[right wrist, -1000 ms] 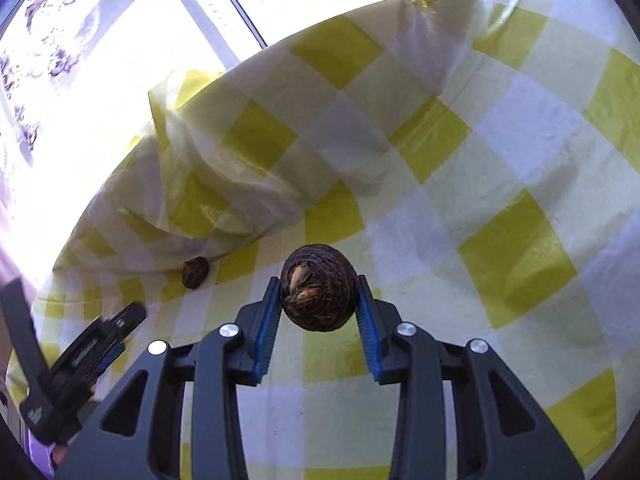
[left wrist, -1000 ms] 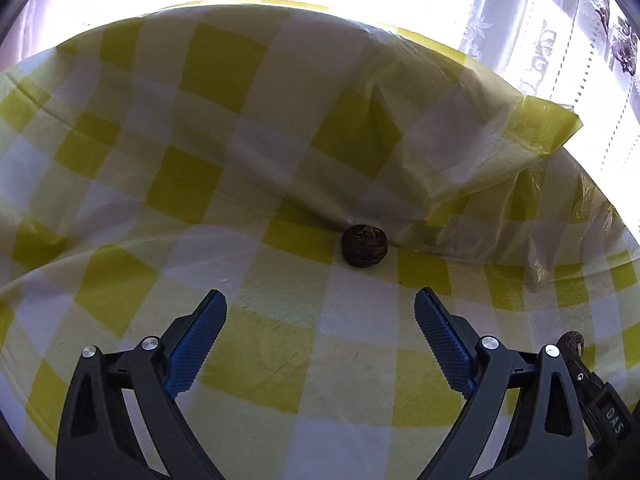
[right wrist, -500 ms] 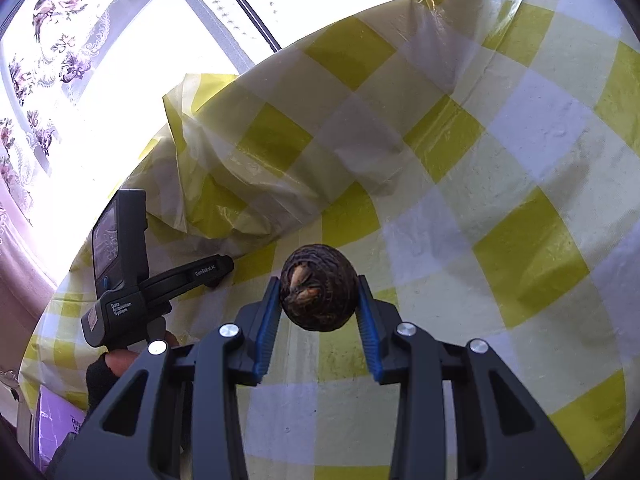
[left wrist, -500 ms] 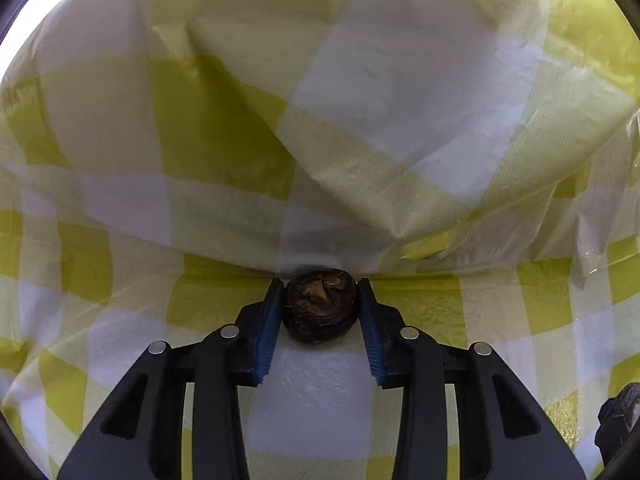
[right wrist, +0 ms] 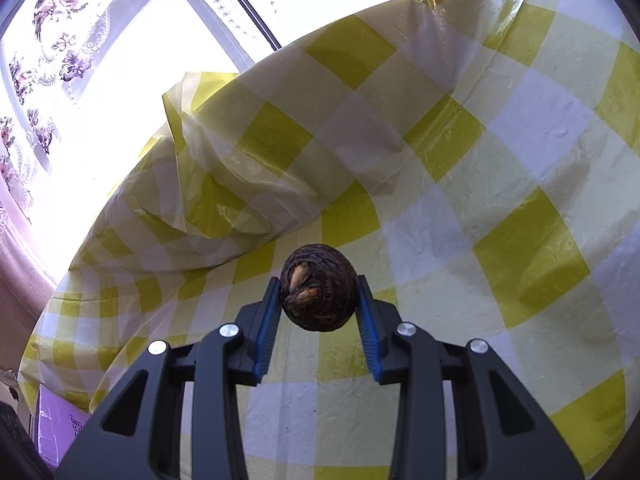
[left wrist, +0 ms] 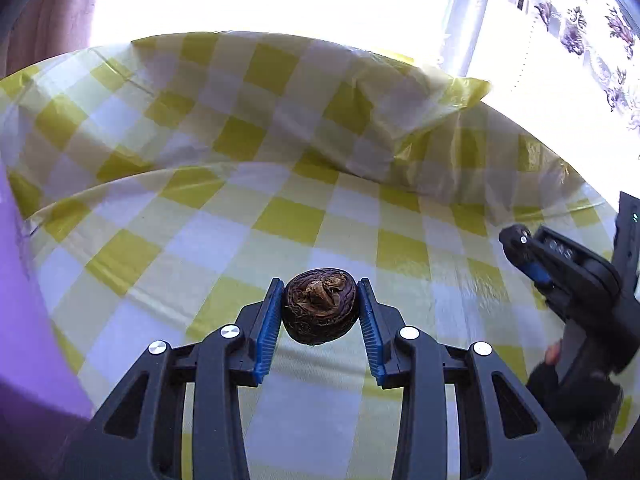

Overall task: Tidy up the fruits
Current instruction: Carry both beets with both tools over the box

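A dark brown wrinkled fruit (left wrist: 320, 306) sits clamped between the blue pads of my left gripper (left wrist: 320, 312), lifted over the yellow and white checked tablecloth (left wrist: 280, 216). In the right wrist view, my right gripper (right wrist: 319, 300) is shut on a second dark brown round fruit (right wrist: 319, 298), also held above the cloth (right wrist: 500, 200). At the right edge of the left wrist view the right gripper (left wrist: 532, 256) appears from the side, with a gloved hand (left wrist: 576, 396) under it; its fruit is hidden there.
The tablecloth is bunched into a raised fold (left wrist: 400, 112) at the back, in front of a bright window with flowered curtains (right wrist: 48, 72). A purple object (left wrist: 28, 320) stands at the left edge, also seen as a purple box (right wrist: 60, 428) low left.
My left gripper went from open, with the small fruit lying ahead by the fold, to shut on it, then drew back from the fold with the fruit. The right gripper kept still.
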Demonstrator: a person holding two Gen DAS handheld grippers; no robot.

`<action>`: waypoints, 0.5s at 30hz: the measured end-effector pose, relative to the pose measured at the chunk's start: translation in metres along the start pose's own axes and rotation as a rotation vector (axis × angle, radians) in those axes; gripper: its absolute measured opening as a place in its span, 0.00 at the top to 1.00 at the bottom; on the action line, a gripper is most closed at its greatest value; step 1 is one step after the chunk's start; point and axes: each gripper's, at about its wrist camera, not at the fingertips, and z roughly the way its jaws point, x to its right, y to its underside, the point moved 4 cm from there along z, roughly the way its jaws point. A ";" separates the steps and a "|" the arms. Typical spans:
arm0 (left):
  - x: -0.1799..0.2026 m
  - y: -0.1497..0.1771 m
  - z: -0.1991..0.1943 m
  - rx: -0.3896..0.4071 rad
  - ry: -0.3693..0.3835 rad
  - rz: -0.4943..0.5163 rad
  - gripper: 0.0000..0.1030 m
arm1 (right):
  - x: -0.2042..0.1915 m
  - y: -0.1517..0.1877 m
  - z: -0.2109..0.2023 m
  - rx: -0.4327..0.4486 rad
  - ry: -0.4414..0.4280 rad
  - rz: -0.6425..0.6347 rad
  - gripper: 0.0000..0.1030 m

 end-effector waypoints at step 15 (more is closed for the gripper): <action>-0.020 0.023 -0.015 -0.055 0.077 -0.065 0.65 | -0.005 0.002 0.002 -0.025 -0.018 -0.030 0.64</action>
